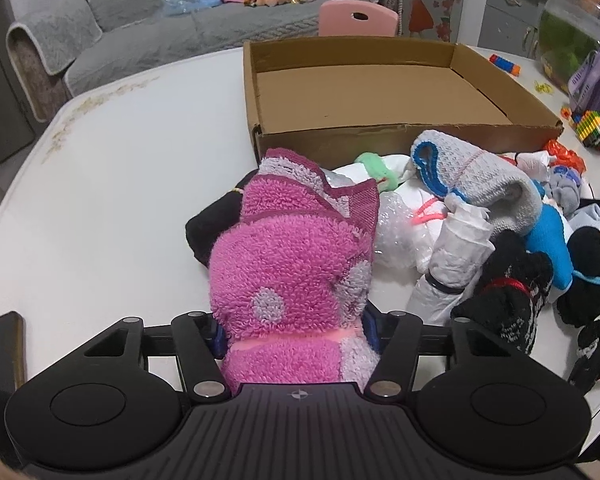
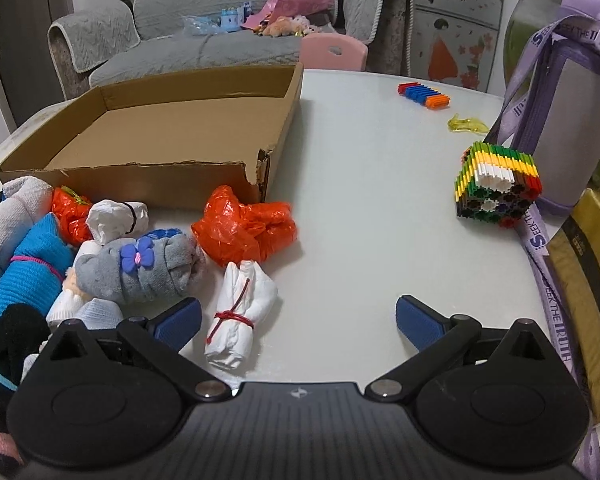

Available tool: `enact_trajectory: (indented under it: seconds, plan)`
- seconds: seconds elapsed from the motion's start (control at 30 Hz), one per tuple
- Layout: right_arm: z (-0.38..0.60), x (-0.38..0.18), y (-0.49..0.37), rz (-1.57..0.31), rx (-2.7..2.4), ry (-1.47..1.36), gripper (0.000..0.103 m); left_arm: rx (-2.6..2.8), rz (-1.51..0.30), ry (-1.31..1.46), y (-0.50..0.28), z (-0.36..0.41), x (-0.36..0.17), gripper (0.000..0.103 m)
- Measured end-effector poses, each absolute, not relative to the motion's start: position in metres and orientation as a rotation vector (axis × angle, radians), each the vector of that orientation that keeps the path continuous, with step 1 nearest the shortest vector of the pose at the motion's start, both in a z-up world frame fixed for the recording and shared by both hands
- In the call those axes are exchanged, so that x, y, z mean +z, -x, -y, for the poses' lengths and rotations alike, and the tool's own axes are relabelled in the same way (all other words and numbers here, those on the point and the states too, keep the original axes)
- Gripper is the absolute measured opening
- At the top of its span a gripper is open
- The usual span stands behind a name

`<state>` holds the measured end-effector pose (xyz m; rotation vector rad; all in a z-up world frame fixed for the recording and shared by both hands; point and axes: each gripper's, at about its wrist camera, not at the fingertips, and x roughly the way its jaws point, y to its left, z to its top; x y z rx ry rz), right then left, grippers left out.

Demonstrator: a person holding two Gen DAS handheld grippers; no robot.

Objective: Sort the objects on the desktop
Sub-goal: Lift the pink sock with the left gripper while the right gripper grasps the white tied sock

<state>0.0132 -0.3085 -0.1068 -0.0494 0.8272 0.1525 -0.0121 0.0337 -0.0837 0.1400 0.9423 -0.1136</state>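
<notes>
Left wrist view: fluffy pink towel [image 1: 292, 276] with pale dots.

Ahead of the left gripper [image 1: 294, 334], the pink towel [image 1: 292, 256] clamped between its fingers blocks the middle; left of the fingers the white table [image 1: 112, 184] lies bare. Beyond the fingertips stands the cardboard box [image 1: 380, 136], its front wall low and its floor bare. Right of the fingers a heap of rolled cloths [image 1: 480, 216] crowds the way.

Between the right gripper's [image 2: 298, 322] spread fingers the table is bare; a white tied bundle [image 2: 240, 316] lies just inside the left finger.
</notes>
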Motion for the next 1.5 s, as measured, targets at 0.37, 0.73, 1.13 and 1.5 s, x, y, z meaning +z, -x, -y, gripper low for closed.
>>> enact_trajectory:
  seconds: [0.37,0.73,1.13,1.5]
  plan:
    - [0.311,-0.099,-0.015,-0.781,0.165,0.051,0.021,-0.101,-0.911,-0.129,0.018,-0.037,-0.076,0.061]
    - [0.334,-0.071,-0.002,-0.737,0.194,-0.035,0.020,-0.089,-0.860,-0.062,0.037,-0.053,-0.039,0.061]
    - [0.333,-0.013,-0.025,-0.574,0.311,-0.169,0.020,-0.131,-0.745,-0.101,-0.006,-0.028,0.037,0.061]
    - [0.251,0.011,-0.136,-0.569,0.464,-0.078,0.020,-0.153,-0.790,-0.132,-0.140,0.017,0.036,0.062]
